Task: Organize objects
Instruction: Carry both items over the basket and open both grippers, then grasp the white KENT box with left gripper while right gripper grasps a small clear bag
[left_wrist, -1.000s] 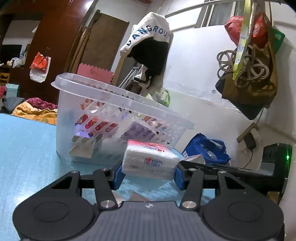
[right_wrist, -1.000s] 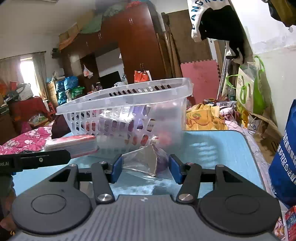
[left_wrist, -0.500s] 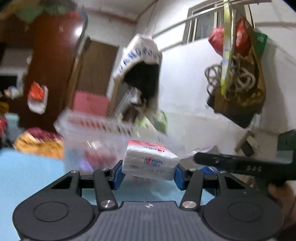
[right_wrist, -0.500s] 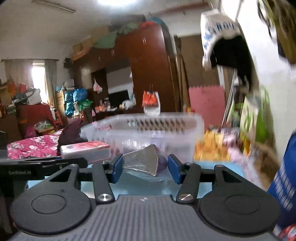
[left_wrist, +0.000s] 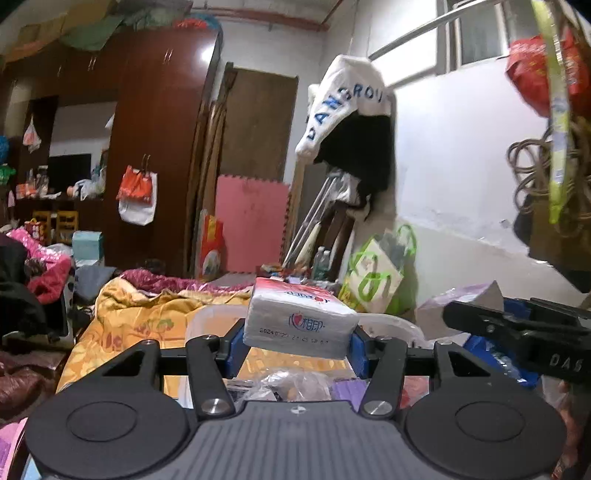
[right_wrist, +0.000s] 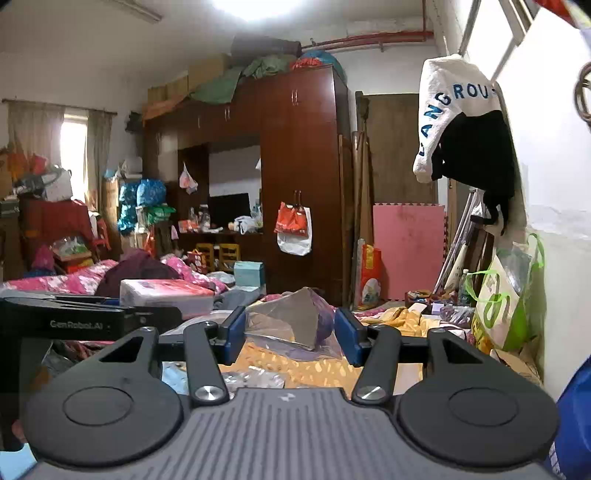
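My left gripper (left_wrist: 297, 341) is shut on a white and red tissue pack (left_wrist: 299, 323) and holds it above the clear plastic basket (left_wrist: 207, 317), whose rim shows just below it. My right gripper (right_wrist: 291, 334) is shut on a crumpled silver and purple foil bag (right_wrist: 291, 325), also held high. In the left wrist view the right gripper and its bag (left_wrist: 461, 299) are at the right. In the right wrist view the left gripper's tissue pack (right_wrist: 166, 291) is at the left. Wrapped items (left_wrist: 295, 386) lie in the basket below.
A yellow blanket (left_wrist: 147, 321) lies beyond the basket. A green and white bag (right_wrist: 506, 306) stands by the right wall. A white and black garment (right_wrist: 461, 136) hangs above it. A brown wardrobe (right_wrist: 295, 177) and pink foam mat (right_wrist: 406, 251) stand behind.
Both grippers have risen from table level to above the basket, each still holding its item. The basket has dropped from the middle of view to below the fingers.
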